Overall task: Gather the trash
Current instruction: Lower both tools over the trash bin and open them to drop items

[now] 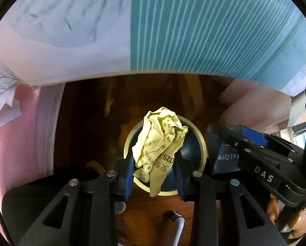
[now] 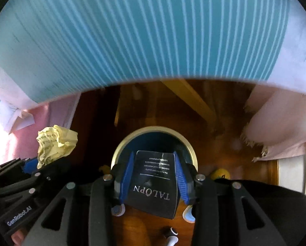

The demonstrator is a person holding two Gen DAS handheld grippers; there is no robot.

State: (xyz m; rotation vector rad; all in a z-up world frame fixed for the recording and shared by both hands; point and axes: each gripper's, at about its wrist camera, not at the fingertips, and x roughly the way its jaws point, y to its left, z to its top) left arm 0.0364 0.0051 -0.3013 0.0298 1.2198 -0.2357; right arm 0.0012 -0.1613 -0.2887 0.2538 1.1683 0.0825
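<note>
Trash hangs over the blue bin (image 2: 153,141) for dropping: left gripper (image 1: 154,176) pinches crumpled yellow paper (image 1: 159,143), right gripper (image 2: 154,179) at three o'clock narrowly brackets a black TALOPN card (image 2: 153,182).

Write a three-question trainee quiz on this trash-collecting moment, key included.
1. True or false: the left gripper holds a black packet.
2. What lies below both grippers? A) round bin B) cardboard box C) sink
3. What word is printed on the packet in the right gripper?

Key:
1. False; it holds the crumpled yellow paper.
2. A, the round bin.
3. TALOPN, on the black packet.
</note>
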